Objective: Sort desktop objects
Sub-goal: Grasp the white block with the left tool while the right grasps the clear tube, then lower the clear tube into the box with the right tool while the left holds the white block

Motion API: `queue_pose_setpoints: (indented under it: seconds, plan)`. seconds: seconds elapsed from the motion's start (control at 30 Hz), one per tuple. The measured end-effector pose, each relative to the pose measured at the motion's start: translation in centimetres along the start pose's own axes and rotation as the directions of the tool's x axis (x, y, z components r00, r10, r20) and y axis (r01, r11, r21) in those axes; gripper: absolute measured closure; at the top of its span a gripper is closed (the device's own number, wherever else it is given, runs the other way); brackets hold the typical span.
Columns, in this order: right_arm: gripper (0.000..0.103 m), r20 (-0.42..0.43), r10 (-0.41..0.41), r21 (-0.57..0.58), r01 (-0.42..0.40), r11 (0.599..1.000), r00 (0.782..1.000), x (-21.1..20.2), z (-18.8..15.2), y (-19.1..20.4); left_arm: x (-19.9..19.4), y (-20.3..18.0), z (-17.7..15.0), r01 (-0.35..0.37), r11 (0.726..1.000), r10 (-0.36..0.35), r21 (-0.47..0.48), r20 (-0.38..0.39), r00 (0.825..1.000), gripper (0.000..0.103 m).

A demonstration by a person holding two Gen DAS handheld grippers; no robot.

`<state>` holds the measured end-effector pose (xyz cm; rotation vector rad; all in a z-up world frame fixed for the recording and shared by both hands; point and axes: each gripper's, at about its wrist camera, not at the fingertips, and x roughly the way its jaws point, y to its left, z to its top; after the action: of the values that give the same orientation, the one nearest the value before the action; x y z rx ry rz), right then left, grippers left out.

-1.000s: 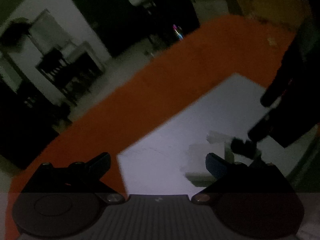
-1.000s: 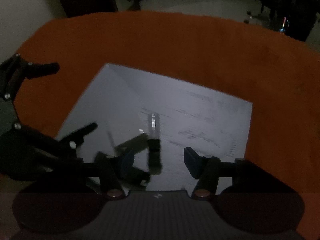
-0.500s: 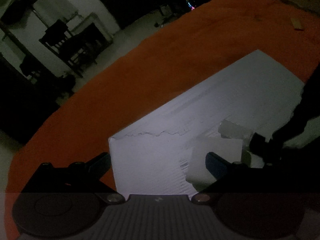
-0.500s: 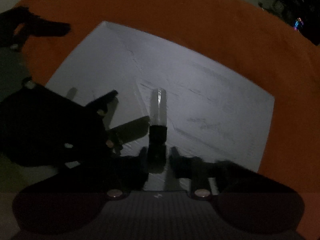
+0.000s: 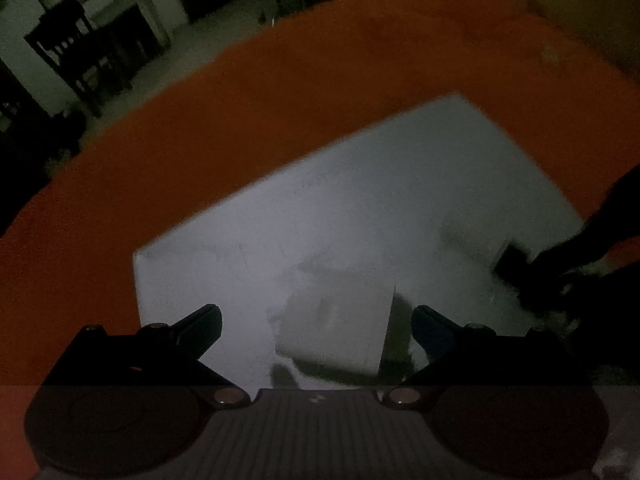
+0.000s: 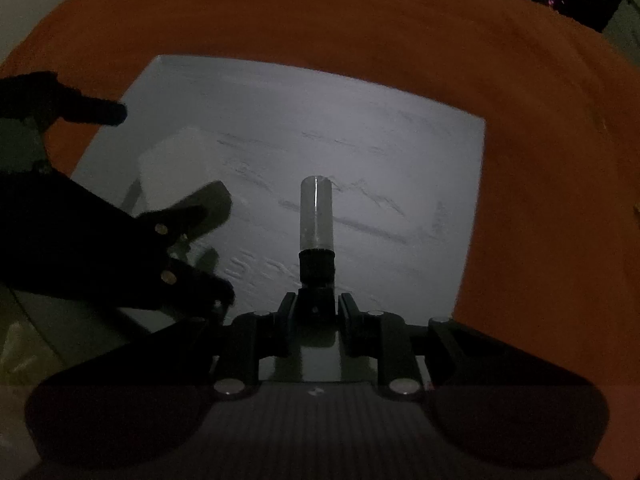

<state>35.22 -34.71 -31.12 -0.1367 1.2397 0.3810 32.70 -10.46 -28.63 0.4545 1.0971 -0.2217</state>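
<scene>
Dim light here; a pale box [image 5: 340, 332] sits on the white sheet [image 5: 360, 208] just ahead of the left gripper [image 5: 316, 328], between its spread jaws, which touch nothing; off to its right the dark right gripper [image 5: 560, 280] crowds the sheet's edge. From the right wrist view, the left gripper [image 6: 120, 236] looms dark at the left, partly covering the box [image 6: 176, 168]; the right gripper [image 6: 316, 312] has its jaws pressed in on the black end of a marker [image 6: 316, 224], whose clear cap points straight ahead above the sheet [image 6: 360, 140]. The sheet lies on an orange surface [image 6: 520, 80]; beyond it, a dark room with dim furniture [image 5: 88, 52] against a pale wall.
</scene>
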Motion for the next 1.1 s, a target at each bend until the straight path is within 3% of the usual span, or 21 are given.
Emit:
queue_pose_setpoints:
  seconds: [0.1, 0.13, 0.2, 0.33, 0.63, 0.9, 1.1]
  plan:
    - [0.079, 0.015, 0.014, 0.023, -0.014, 1.000, 1.000, 0.2, 0.0, 0.1, 0.4, 0.7, 0.2, 0.047, 0.999, -0.048, -0.015, -0.026, 0.999, 0.002]
    - [0.079, 0.021, 0.014, 0.026, -0.015, 1.000, 1.000, 0.6, 0.3, 0.4, 0.6, 1.2, 0.3, 0.066, 0.997, -0.067, -0.034, -0.028, 0.997, 0.007]
    - [0.079, 0.033, 0.012, 0.020, -0.012, 1.000, 0.999, 1.0, 0.3, 0.7, 0.9, 2.3, 0.1, 0.123, 0.989, -0.127, -0.085, -0.039, 0.991, 0.043]
    - [0.079, 0.046, 0.010, -0.005, -0.009, 1.000, 0.999, 1.7, 0.3, 1.2, 0.8, 3.8, -0.7, 0.195, 0.966, -0.204, -0.169, -0.032, 0.979, 0.046]
    - [0.079, 0.090, 0.030, 0.055, -0.035, 0.998, 0.995, 1.3, -0.1, 0.6, -1.7, 6.1, -3.5, 0.202, 0.936, -0.192, -0.287, 0.062, 0.979, 0.050]
    - [0.080, 0.200, 0.100, 0.203, -0.141, 0.969, 0.975, 0.0, 0.0, -1.4, -5.3, 8.3, -5.9, 0.289, 0.888, -0.247, -0.356, 0.160, 0.956, 0.051]
    - [0.081, 0.285, 0.120, 0.241, -0.192, 0.951, 0.951, -1.9, -0.3, -1.7, -7.4, 10.5, -6.9, 0.322, 0.846, -0.250, -0.424, 0.217, 0.943, 0.051]
